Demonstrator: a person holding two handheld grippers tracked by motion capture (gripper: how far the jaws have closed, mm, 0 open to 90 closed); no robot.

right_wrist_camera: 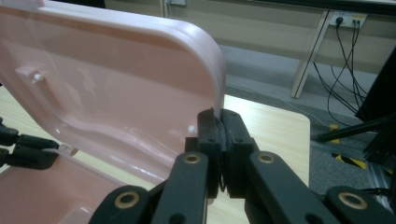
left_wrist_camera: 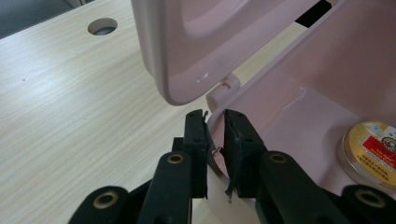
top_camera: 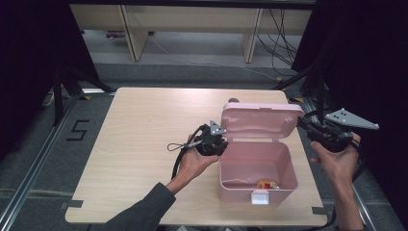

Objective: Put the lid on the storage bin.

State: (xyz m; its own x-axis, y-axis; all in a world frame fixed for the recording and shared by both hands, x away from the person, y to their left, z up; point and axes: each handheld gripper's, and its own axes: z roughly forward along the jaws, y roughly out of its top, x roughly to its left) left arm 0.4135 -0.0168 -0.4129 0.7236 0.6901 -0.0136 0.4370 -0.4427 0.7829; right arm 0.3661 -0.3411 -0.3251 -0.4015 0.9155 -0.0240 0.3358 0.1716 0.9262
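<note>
A pink plastic box [top_camera: 240, 191] stands on the table's right half with its hinged lid [top_camera: 260, 120] raised upright. Inside lies a round gold tin [top_camera: 265, 184] with a red label, seen close up as the tin [left_wrist_camera: 373, 149] on the box floor. My left gripper [top_camera: 219, 144] is shut on the box's left wall rim near the hinge; the jaws of this gripper [left_wrist_camera: 215, 126] pinch the thin pink edge [left_wrist_camera: 212, 116]. My right gripper [top_camera: 302, 122] is shut on the lid's right edge, and in its own view the right gripper [right_wrist_camera: 219, 121] clamps the lid [right_wrist_camera: 116, 93].
The wooden table [top_camera: 144, 125] has a round cable hole [left_wrist_camera: 102, 25] behind the box. A white latch [top_camera: 260, 197] hangs on the box front. Black frames and curtains stand at both sides, with cables on the floor beyond.
</note>
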